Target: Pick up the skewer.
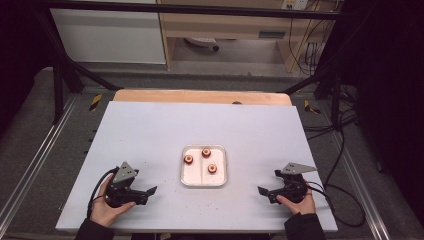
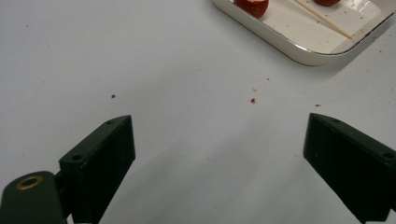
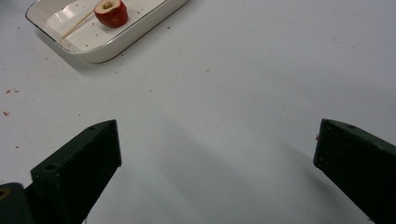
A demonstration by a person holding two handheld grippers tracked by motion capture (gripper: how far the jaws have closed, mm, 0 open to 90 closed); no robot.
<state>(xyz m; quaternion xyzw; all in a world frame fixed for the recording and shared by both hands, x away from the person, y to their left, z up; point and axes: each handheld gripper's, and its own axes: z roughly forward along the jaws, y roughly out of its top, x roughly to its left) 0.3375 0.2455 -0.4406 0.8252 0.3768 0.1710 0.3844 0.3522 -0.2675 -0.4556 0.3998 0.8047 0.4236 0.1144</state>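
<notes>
A white rectangular tray [image 1: 221,181] sits on the white table near its front middle. Three red cored fruit pieces lie in it [image 1: 188,159] [image 1: 206,152] [image 1: 212,168], with a thin wooden skewer [image 2: 322,18] beside them. My left gripper [image 1: 150,192] rests on the table left of the tray, jaws wide apart, nothing between them. My right gripper [image 1: 265,192] rests right of the tray, also wide open and empty. The left gripper view shows the tray's corner [image 2: 303,53] ahead; the right gripper view shows one red piece [image 3: 111,13] in the tray [image 3: 100,51].
Small red crumbs [image 2: 252,100] dot the table near the tray. A wooden board edge [image 1: 200,96] runs along the table's far side. Black frame bars and cables [image 1: 330,130] stand beyond the table's right side.
</notes>
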